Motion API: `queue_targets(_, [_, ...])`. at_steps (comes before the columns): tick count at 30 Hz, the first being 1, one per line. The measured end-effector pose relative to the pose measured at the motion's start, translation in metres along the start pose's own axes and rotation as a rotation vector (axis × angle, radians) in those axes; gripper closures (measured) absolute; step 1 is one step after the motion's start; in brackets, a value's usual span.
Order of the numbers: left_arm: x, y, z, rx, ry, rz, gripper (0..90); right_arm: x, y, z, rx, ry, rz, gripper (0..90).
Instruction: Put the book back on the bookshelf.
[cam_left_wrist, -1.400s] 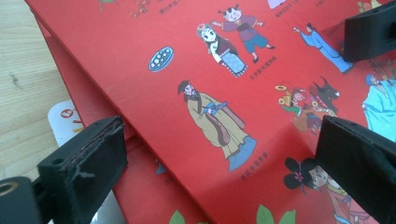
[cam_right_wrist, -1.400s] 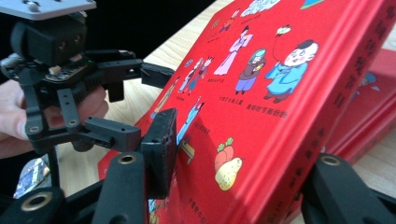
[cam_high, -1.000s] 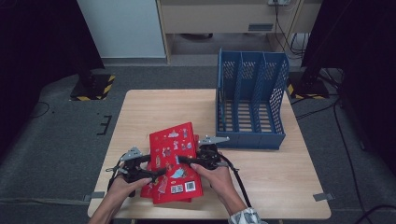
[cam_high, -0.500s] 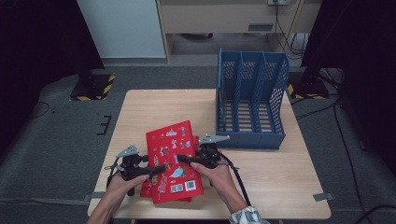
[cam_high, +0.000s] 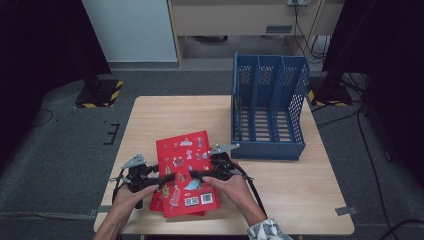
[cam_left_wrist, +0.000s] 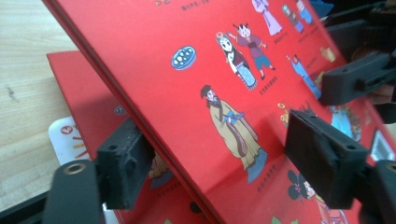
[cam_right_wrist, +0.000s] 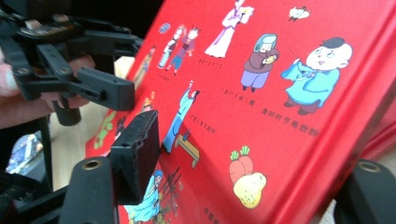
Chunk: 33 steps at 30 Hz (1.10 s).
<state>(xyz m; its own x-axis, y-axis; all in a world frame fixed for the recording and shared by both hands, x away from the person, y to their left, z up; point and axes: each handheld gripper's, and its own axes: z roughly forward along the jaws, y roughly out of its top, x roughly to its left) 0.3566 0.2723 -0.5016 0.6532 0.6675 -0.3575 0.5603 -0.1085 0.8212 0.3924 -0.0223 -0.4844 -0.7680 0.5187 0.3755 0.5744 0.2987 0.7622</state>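
Note:
A red picture book (cam_high: 186, 155) lies near the table's front edge, its top copy raised at a tilt over a second red book (cam_left_wrist: 77, 88). My left gripper (cam_high: 167, 178) reaches in from the left. Its jaws have just been closing, with the book's edge (cam_left_wrist: 187, 140) between them, one pad under the cover and the other standing over it. My right gripper (cam_high: 195, 174) comes in from the right. Its jaws have just been opening, and the book (cam_right_wrist: 280, 116) still lies between them. My left gripper (cam_left_wrist: 224, 163) and my right gripper (cam_right_wrist: 254, 172) face each other across the cover.
A blue slotted file rack (cam_high: 269, 107) stands upright at the back right of the wooden table (cam_high: 165, 115). Bare wood lies to the left of the books and behind them. Grey floor surrounds the table.
The left gripper's jaws have narrowed around the book's left edge and the right gripper's jaws have widened. The book and both hands have stayed nearly in place.

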Motion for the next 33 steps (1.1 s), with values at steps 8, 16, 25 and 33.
queue_targets(8, [-0.004,0.011,-0.008,-0.027,0.021,0.030,30.7,0.005,0.008,-0.004,-0.007,-0.024,-0.032,32.4])
queue_targets(16, [-0.009,0.030,-0.013,-0.060,0.045,0.084,38.1,0.006,0.021,-0.009,-0.015,-0.060,-0.059,31.6])
queue_targets(25, [-0.012,0.055,-0.019,-0.076,0.074,0.146,46.0,0.008,0.034,-0.014,-0.069,-0.128,-0.118,31.5])
queue_targets(33, [-0.010,0.062,-0.024,-0.084,0.100,0.168,46.7,0.014,0.041,-0.012,-0.103,-0.163,-0.159,33.6])
